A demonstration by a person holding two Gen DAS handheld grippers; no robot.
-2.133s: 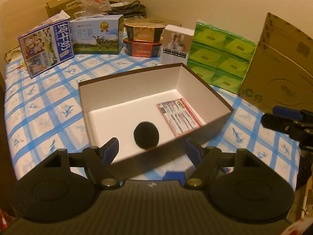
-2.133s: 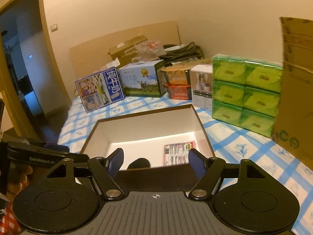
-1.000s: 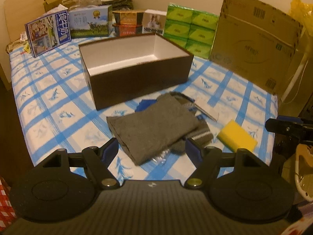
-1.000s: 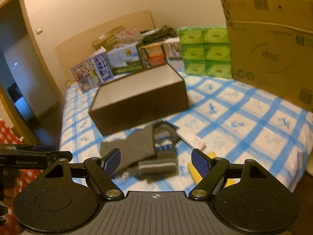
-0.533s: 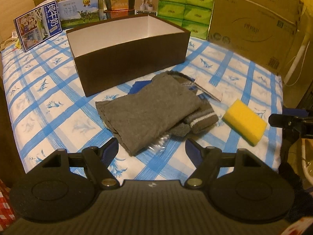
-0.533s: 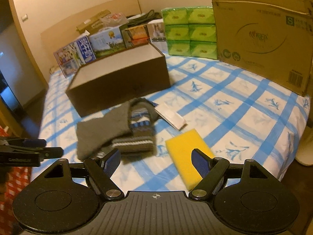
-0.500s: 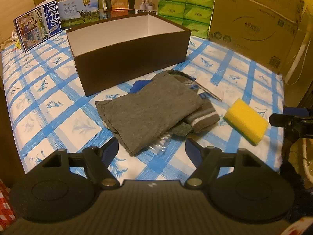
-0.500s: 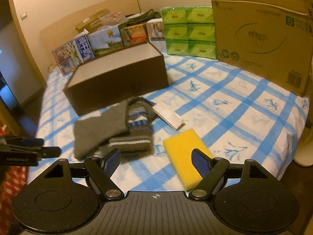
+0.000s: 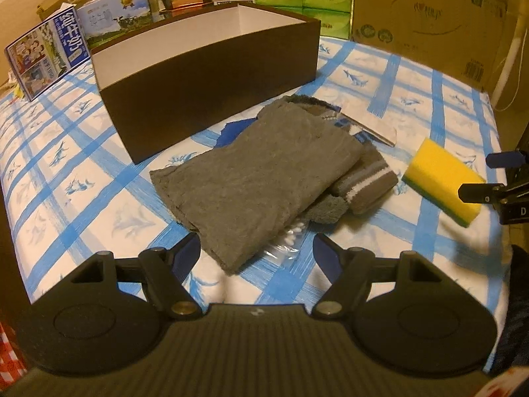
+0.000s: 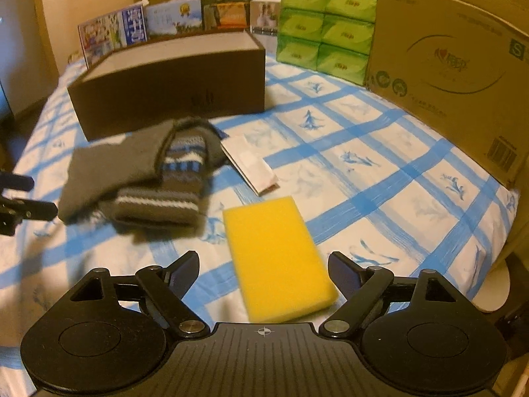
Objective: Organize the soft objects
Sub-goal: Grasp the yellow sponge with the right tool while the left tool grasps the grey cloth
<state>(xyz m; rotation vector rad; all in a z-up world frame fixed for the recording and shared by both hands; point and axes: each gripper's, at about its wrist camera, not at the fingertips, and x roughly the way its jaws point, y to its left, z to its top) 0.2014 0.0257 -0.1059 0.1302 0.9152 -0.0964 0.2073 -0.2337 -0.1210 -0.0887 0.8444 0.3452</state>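
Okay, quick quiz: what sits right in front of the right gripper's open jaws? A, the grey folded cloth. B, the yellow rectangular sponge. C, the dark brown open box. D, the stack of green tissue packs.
B: in the right wrist view the yellow rectangular sponge lies on the blue checked sheet directly ahead of the right gripper, whose jaws stand open and clear of it.

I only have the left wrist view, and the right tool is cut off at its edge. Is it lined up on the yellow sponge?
Observer: Yes. The right tool is open and its jaws have just been opening. The yellow sponge has its near end between them, and no pad seems to press it.
Operator: Is the sponge lying flat?
Observer: Flat, yellow face up, long side running away from the tool.
Operator: What's under the grey cloth?
Observer: A sock with a blue-and-white patterned band pokes out from under the grey cloth.
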